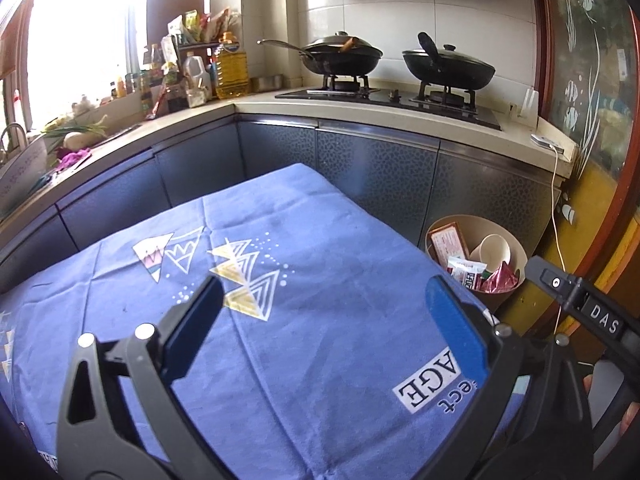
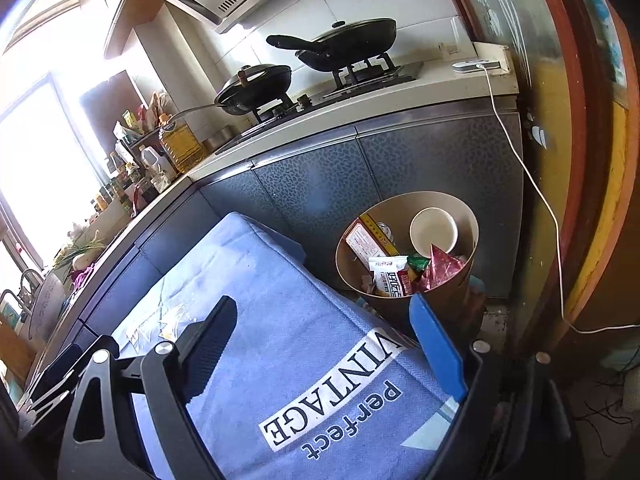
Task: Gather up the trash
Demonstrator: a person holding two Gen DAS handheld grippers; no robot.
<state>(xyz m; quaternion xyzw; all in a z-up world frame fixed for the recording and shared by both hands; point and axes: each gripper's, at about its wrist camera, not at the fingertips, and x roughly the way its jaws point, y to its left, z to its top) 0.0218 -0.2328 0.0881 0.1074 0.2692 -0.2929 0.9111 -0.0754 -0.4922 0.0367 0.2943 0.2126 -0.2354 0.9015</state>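
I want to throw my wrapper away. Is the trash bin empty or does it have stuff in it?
It has stuff in it. The bin holds a paper cup, a flat box and snack wrappers, piled near the rim.

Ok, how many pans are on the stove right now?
2: a long-handled pan on the left burner and a lidded pan on the right burner of the stove. None seems hidden.

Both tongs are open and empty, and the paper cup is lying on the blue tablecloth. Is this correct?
Not quite. The paper cup is inside the tan bin beside the table, not on the blue tablecloth; the right wrist view shows it. Left tongs and right tongs are indeed open and empty.
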